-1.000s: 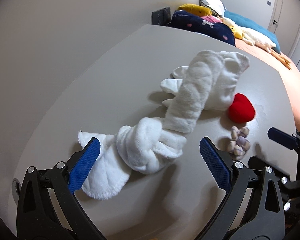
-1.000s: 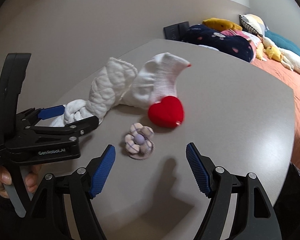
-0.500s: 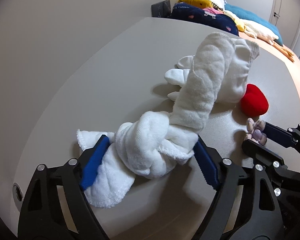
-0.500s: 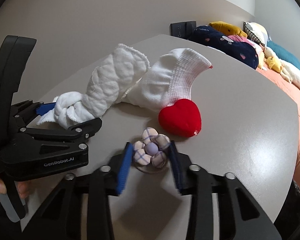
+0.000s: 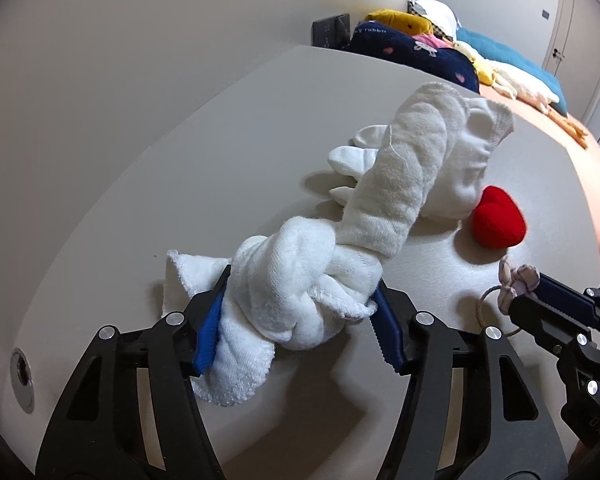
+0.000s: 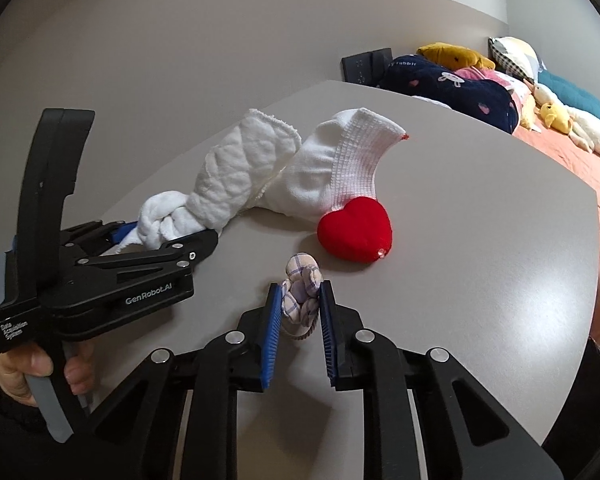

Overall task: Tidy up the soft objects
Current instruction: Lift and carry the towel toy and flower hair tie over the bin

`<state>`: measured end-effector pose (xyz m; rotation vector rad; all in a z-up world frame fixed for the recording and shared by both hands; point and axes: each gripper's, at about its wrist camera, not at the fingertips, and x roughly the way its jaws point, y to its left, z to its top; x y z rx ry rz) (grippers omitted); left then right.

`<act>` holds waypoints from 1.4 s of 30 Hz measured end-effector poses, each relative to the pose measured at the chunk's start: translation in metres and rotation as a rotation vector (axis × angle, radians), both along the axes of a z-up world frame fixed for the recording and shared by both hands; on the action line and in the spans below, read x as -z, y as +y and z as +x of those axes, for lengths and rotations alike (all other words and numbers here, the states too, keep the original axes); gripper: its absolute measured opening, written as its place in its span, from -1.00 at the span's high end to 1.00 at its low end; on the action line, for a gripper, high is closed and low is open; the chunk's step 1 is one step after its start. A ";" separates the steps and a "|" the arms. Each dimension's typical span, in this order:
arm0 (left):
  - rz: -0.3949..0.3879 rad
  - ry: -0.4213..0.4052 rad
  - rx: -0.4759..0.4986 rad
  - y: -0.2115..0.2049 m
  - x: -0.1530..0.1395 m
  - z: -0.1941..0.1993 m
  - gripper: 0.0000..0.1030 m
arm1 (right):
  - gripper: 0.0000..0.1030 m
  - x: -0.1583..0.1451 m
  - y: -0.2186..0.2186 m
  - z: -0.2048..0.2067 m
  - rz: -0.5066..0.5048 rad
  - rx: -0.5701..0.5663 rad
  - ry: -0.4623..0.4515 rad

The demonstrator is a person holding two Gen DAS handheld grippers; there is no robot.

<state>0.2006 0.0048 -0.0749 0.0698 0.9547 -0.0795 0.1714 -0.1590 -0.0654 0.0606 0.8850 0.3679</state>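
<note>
White terry cloth fills our left gripper [image 5: 300, 312]: its jaws are closing on the knot of the knotted towel [image 5: 300, 300], blue pads pressed into the fabric on both sides, while the towel's long quilted end leans up over the white sock [image 6: 332, 176] behind it. We take the red heart cushion [image 6: 356, 228] as our landmark. The sock lies touching it on the far side, the towel stretches away to its left, and the little checked flower scrunchie [image 6: 302, 294] sits just in front of it, nearer us. Our right gripper [image 6: 300, 330] is closing on that scrunchie, pads squeezing its fabric petals, the elastic loop hanging below. Both items appear barely clear of the grey table [image 6: 480, 260], if at all. We judge the sorting to be at an early stage: two pieces are gripped but not yet moved anywhere, the heart and the sock lie untouched, and no bin or destination shows in either view.
</note>
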 end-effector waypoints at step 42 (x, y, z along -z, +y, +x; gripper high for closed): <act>-0.036 -0.124 0.057 -0.069 -0.080 -0.089 -0.18 | 0.60 -0.071 -0.081 -0.099 0.078 0.095 -0.122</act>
